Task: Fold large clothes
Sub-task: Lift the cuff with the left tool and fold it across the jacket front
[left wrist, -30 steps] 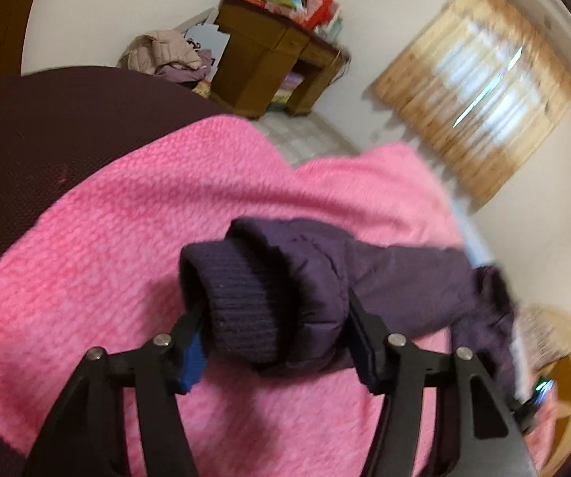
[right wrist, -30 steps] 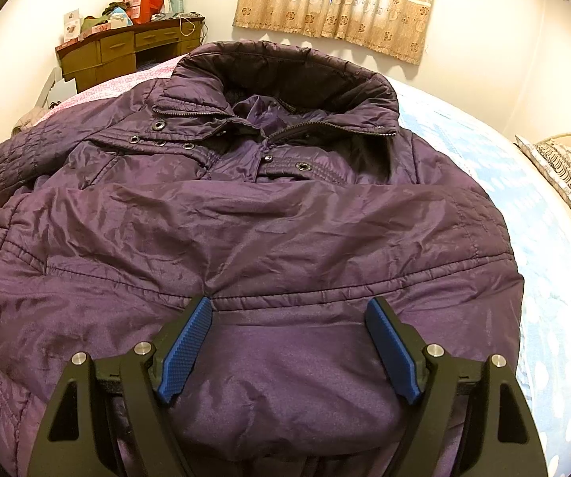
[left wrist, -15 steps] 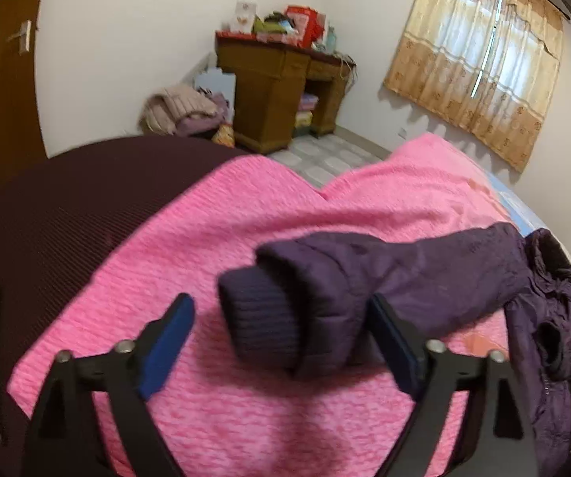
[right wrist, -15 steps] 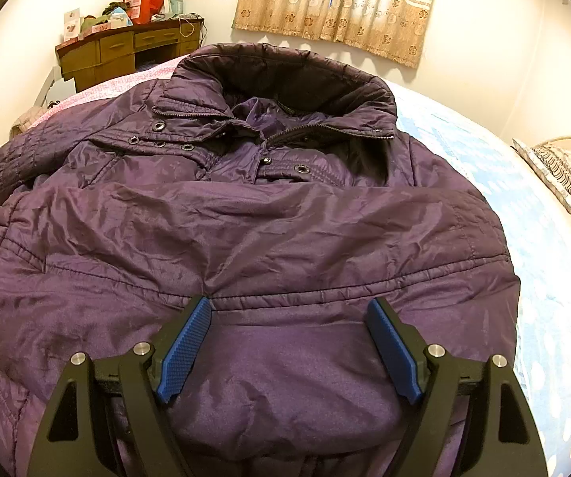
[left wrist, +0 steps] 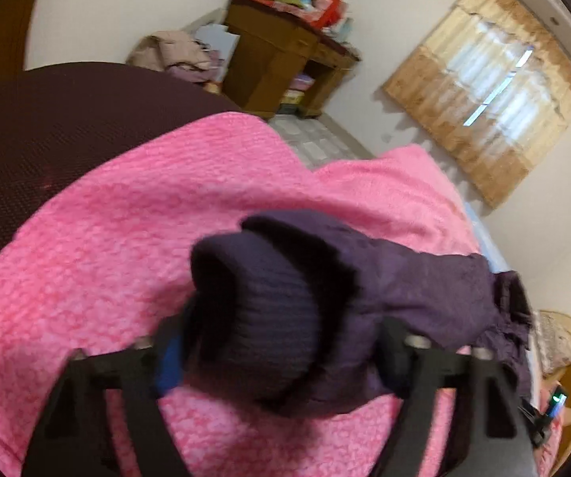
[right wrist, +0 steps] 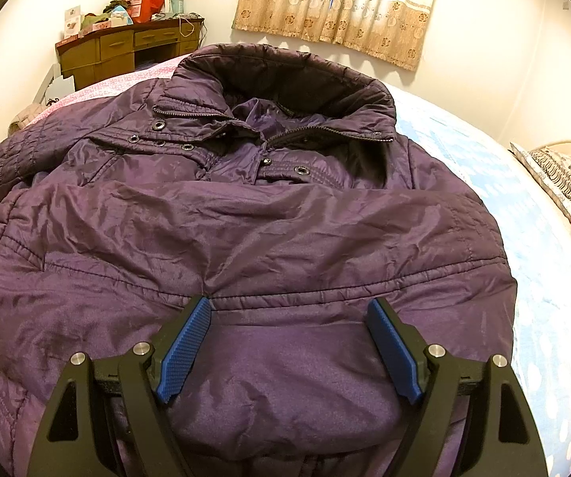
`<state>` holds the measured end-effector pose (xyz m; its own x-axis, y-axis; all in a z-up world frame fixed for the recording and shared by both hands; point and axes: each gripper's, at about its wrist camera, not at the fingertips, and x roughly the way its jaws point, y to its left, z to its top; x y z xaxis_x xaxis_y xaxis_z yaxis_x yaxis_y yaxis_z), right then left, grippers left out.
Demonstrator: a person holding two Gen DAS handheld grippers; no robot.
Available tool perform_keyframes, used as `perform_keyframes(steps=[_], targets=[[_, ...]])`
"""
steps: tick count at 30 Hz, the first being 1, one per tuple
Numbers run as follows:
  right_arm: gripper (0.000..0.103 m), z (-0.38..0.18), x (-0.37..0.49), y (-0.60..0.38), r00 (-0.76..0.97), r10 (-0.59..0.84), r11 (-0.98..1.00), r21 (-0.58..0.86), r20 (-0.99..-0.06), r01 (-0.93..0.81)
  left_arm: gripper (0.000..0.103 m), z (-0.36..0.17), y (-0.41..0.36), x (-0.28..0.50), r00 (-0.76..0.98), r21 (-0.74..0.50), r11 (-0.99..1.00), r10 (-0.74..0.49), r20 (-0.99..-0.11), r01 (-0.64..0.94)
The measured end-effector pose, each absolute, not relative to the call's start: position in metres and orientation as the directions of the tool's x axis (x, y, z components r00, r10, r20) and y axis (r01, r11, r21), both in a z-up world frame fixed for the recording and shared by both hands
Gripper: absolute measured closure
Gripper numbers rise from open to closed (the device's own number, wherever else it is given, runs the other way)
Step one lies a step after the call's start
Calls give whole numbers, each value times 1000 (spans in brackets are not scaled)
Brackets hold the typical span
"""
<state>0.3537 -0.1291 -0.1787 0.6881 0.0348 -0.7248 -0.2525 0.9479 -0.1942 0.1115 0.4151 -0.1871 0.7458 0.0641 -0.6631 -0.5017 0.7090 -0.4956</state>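
A purple padded jacket lies front-up on the bed, collar toward the window. Its sleeve with a dark knit cuff stretches over the pink blanket in the left wrist view. My left gripper has the cuff between its jaws; the frame is blurred, and the fingers press against the cuff's sides. My right gripper is open, jaws wide apart, resting over the jacket's lower part with fabric between the blue pads.
A wooden desk with clutter stands by the wall, a clothes pile beside it. A curtained window is at the back. A light blue sheet and a patterned pillow lie to the right.
My left gripper was wide open half a second ago; now it has closed in on the sleeve cuff and moved closer to it. The right gripper and jacket have not moved.
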Motion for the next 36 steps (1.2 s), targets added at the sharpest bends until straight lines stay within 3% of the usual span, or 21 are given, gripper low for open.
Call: perform_keyframes(steps=[1,6,15,19,25,30,36], targets=[[22,-179,353,-129,688,35,948,-194,-725,-252,42,-187,413,113,743,-488,717,62,-667,-498],[21,-179,354,-129,689,34,948,-196,-724,-252,73,-172,410,106,780,-519,736,18,-626,-434],[21,-177,354,-129,684,40,949,-186,-728,-254,77,-110,391,102,862,-590,741,-30,-506,-321],[21,-168,354,-140,675,111,961,-94,-729,-259,77,-73,381,113,893,-593,759,-34,-449,-269],[21,-125,325,-169,752,208,970,37,-625,-238,77,0,338,143,935,-516,843,-47,-351,-151],[21,-101,299,-191,784,267,962,107,-560,-251,77,43,269,177,951,-473,880,-169,-260,27],[21,-102,277,-223,798,271,963,156,-539,-221,77,42,151,210,910,-376,901,-327,-256,218]])
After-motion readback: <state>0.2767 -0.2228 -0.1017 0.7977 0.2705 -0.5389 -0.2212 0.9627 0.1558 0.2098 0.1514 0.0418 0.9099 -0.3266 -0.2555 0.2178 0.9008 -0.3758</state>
